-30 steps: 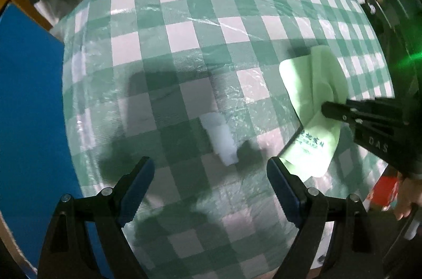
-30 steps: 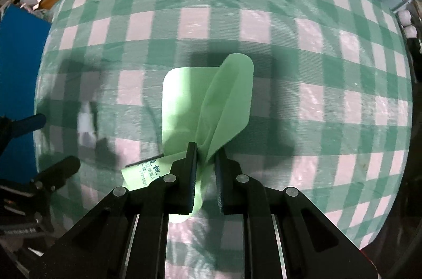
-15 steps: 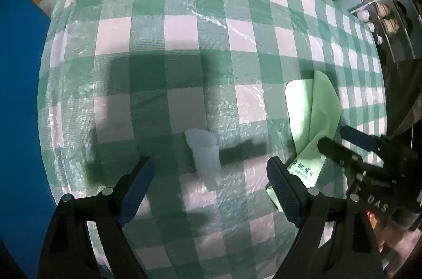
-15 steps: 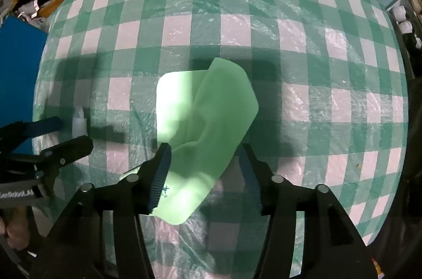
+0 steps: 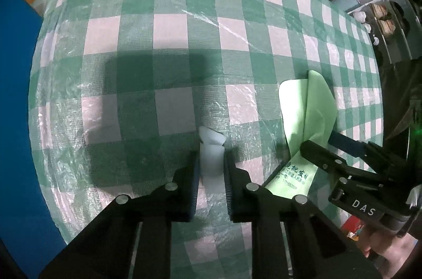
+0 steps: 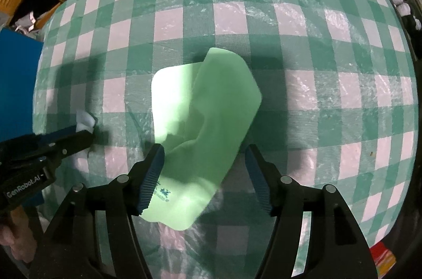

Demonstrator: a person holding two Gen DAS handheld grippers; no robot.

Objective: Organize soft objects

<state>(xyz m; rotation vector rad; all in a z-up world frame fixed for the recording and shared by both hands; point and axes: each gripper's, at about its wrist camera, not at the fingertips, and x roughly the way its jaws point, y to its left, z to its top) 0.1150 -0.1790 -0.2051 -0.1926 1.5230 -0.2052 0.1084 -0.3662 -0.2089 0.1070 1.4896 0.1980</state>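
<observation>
My left gripper [image 5: 211, 168] is clamped on the white wad [image 5: 211, 151], pinned against the checked cloth [image 5: 168, 49]. My right gripper [image 6: 204, 173] is opening, its pads clear of the green pouch [image 6: 203, 126] lying crumpled between them, right of the wad.

A small white soft piece [image 5: 211, 155] lies on the counter [image 5: 168, 41], squeezed at both sides. A light green bag [image 6: 203, 120] with dark writing lies crumpled and half folded nearby.
</observation>
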